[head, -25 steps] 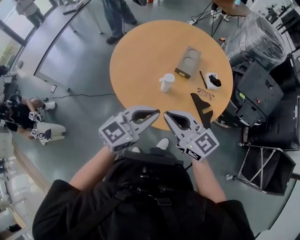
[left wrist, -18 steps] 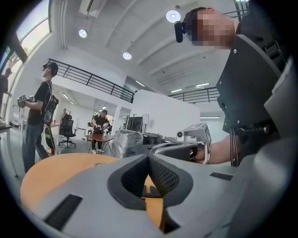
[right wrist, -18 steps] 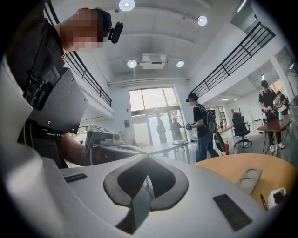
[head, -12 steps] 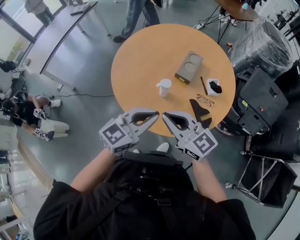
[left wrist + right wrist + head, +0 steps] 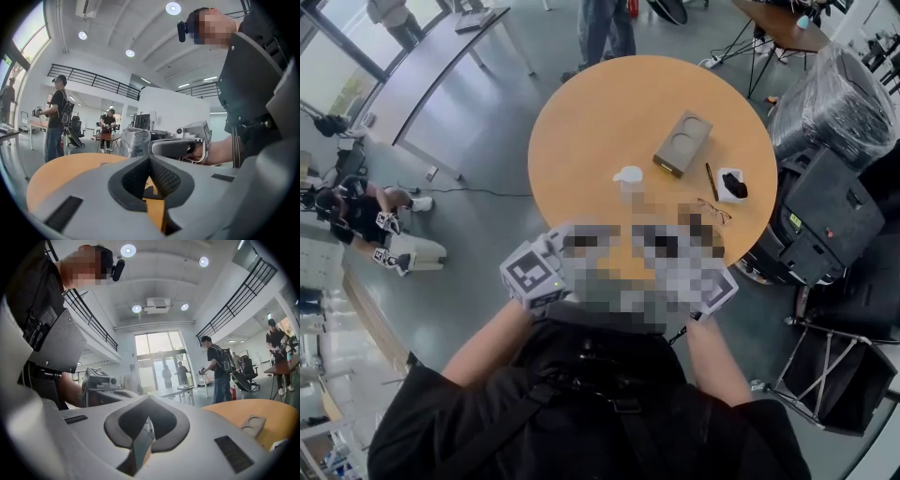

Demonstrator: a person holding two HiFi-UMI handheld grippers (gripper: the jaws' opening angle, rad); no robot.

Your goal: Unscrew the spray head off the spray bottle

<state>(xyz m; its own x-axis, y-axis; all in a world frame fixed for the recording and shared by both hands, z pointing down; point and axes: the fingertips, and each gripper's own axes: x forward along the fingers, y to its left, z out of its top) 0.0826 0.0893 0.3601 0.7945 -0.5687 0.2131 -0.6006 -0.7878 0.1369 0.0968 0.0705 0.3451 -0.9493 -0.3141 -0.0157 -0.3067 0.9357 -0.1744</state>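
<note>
None of the unscrewing is showing as done: the small white plastic spray bottle (image 5: 629,184) is standing upright on the round orange-brown tabletop (image 5: 591,112), untouched, its spray head (image 5: 628,172) seemingly on, though too small to confirm. At left, the grey left tool (image 5: 150,157) is hovering by the tabletop's near edge, its black-lined jaws pressed together on nothing. The spray bottle is sitting beyond and between both tools, well apart from each, near the tabletop's middle. At right, the grey right tool (image 5: 147,402) is hovering alongside, jaws likewise closed and empty. Remaining, by judgement: reaching in, steadying the body, gripping the head, twisting it free.
</note>
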